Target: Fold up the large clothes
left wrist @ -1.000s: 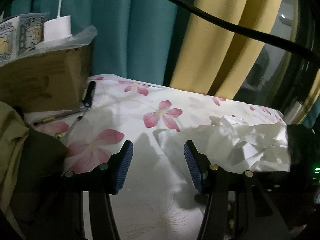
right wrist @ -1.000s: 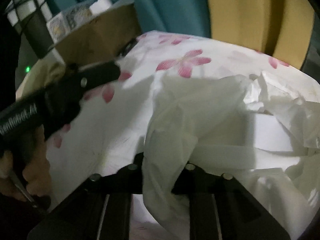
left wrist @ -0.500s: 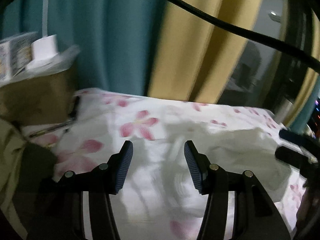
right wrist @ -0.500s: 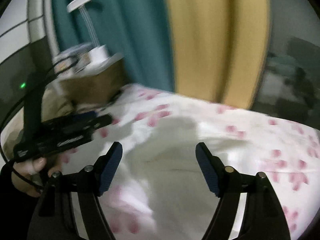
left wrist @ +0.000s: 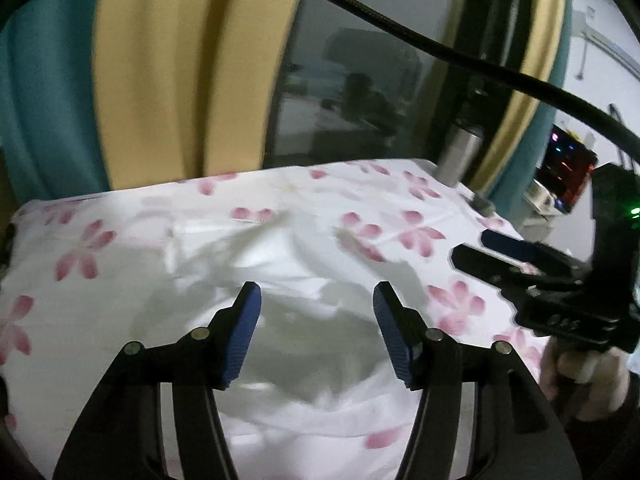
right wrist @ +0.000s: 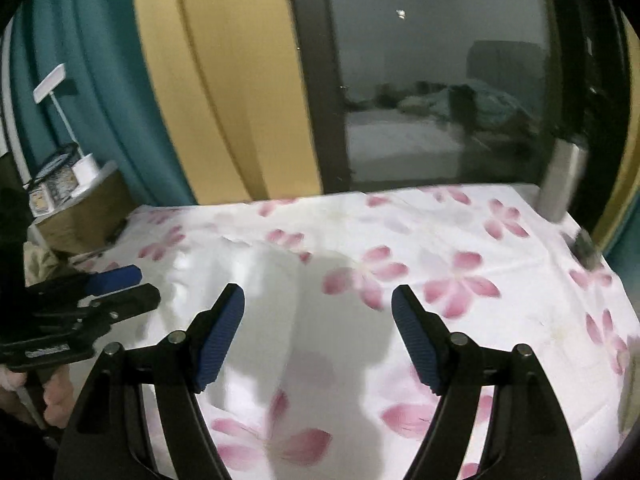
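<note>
Left gripper (left wrist: 316,336), seen from its own camera, hangs over the near part of a white garment (left wrist: 280,264) with its blue pads spread apart; its jaws have just been opening a little further, and nothing is between them. Right gripper (right wrist: 318,336) likewise stands wide, having just been opening, with only cloth below and nothing held. The garment lies crumpled on a white sheet printed with pink flowers (right wrist: 460,284), toward the left and near side of the bed, its folds softened by blur (edges cannot be traced exactly). In the left view the right gripper appears at the right edge, with the person's hand (left wrist: 580,376) below it; in the right view the left gripper enters from the left edge, above fingers (right wrist: 56,396) that grip its handle. At the far left stands a cardboard box (right wrist: 84,216) bearing a small white lamp (right wrist: 60,112). Behind the bed hang teal and yellow curtains (right wrist: 224,92) beside a dark window (right wrist: 432,80); a metal bottle (right wrist: 562,180) stands at the far right corner.
</note>
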Motion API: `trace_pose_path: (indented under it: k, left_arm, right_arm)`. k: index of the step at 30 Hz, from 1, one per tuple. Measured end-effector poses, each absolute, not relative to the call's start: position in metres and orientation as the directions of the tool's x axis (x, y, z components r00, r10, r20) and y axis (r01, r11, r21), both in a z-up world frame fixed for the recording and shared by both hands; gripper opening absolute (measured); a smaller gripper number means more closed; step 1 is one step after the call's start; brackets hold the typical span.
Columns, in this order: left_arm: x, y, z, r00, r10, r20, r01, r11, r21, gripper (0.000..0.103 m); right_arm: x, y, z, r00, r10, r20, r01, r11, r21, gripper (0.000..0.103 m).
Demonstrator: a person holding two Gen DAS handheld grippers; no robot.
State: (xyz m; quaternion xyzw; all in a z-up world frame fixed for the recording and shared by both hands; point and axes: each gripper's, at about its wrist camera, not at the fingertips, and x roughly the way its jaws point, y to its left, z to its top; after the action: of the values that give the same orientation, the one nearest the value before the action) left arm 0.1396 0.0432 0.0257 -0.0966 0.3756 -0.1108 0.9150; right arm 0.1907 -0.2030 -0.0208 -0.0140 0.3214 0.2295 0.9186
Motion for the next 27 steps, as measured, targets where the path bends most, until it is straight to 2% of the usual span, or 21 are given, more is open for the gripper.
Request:
trace_pose_path:
  k: [2, 5, 9, 10, 11, 13, 27]
  left_arm:
    - [0.139, 0.026, 0.028, 0.685, -0.289, -0.669, 0.158, 0.955, -0.25, 0.068]
    - [0.14, 0.003, 0.025, 0.665, -0.29, -0.688, 0.199, 0.957, -0.21, 0.07]
    - [0.143, -0.012, 0.01, 0.643, -0.201, -0.739, 0.195, 0.976, -0.095, 0.07]
    - [0.144, -0.011, 0.005, 0.635, -0.198, -0.746, 0.194, 0.976, -0.094, 0.059]
    - [0.144, -0.008, 0.003, 0.634, -0.197, -0.748, 0.191, 0.977, -0.095, 0.031]
    - [0.145, 0.002, -0.001, 0.632, -0.188, -0.752, 0.177, 0.979, -0.096, 0.005]
    - [0.139, 0.096, 0.016, 0.733, -0.142, -0.665, 0.062, 0.988, -0.143, 0.003]
  right_arm:
    - [0.192, -0.218, -0.027, 0.686, 0.405, -0.604, -0.415, 0.9, 0.132, 0.076]
    - [0.192, -0.24, -0.039, 0.68, 0.4, -0.614, -0.388, 0.908, 0.161, 0.076]
    - [0.19, -0.251, -0.049, 0.667, 0.411, -0.621, -0.38, 0.905, 0.192, 0.076]
    - [0.189, -0.251, -0.051, 0.663, 0.417, -0.621, -0.384, 0.902, 0.196, 0.076]
    - [0.188, -0.251, -0.054, 0.658, 0.424, -0.622, -0.39, 0.899, 0.2, 0.076]
    - [0.186, -0.249, -0.057, 0.65, 0.43, -0.627, -0.396, 0.895, 0.204, 0.076]
    - [0.191, -0.182, -0.063, 0.59, 0.466, -0.66, -0.505, 0.85, 0.149, 0.076]
